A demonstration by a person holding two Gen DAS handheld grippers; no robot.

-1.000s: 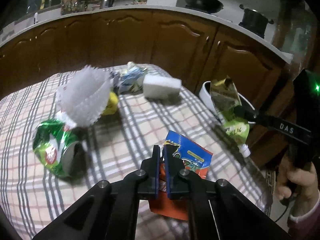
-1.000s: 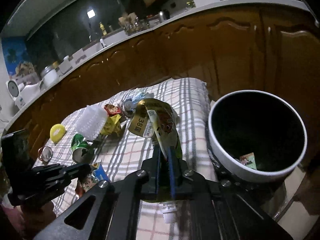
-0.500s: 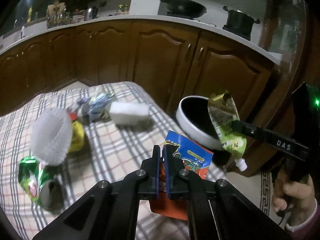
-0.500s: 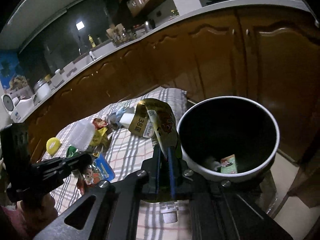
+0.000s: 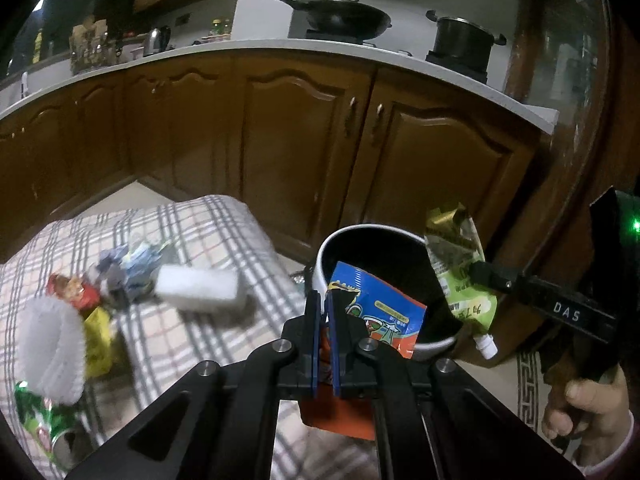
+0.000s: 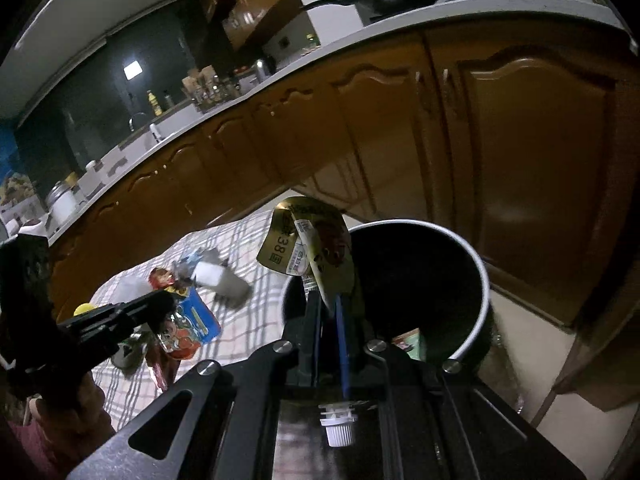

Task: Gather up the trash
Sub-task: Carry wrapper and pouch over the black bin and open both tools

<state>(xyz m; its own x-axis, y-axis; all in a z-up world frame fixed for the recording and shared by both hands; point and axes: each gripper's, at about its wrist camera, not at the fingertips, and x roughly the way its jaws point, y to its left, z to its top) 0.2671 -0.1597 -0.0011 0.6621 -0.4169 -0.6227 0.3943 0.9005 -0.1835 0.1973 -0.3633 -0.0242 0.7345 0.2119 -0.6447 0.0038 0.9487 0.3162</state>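
My left gripper point(image 5: 325, 308) is shut on a blue and orange snack wrapper point(image 5: 378, 312), which hangs in front of the near rim of the round white-rimmed bin point(image 5: 320, 258). My right gripper point(image 6: 326, 306) is shut on a gold-green spouted drink pouch point(image 6: 316, 248) held at the left rim of the bin point(image 6: 478, 264); its white cap point(image 6: 338, 426) points back at the camera. In the left wrist view the pouch point(image 5: 456, 264) hangs over the bin's right rim. A scrap point(image 6: 408, 342) lies inside the bin.
On the checked tablecloth point(image 5: 192, 340) lie a white sponge block point(image 5: 198, 286), a white bristly brush point(image 5: 50, 352), a crushed green can point(image 5: 38, 416), a yellow wrapper point(image 5: 96, 336) and crumpled papers point(image 5: 128, 264). Brown cabinets point(image 5: 304, 140) stand behind. A hand point(image 5: 592, 412) grips the right tool.
Both grippers have swung right, away from the table and toward the bin, each still holding its piece. The bin has grown larger in both views and the table litter has slid left.
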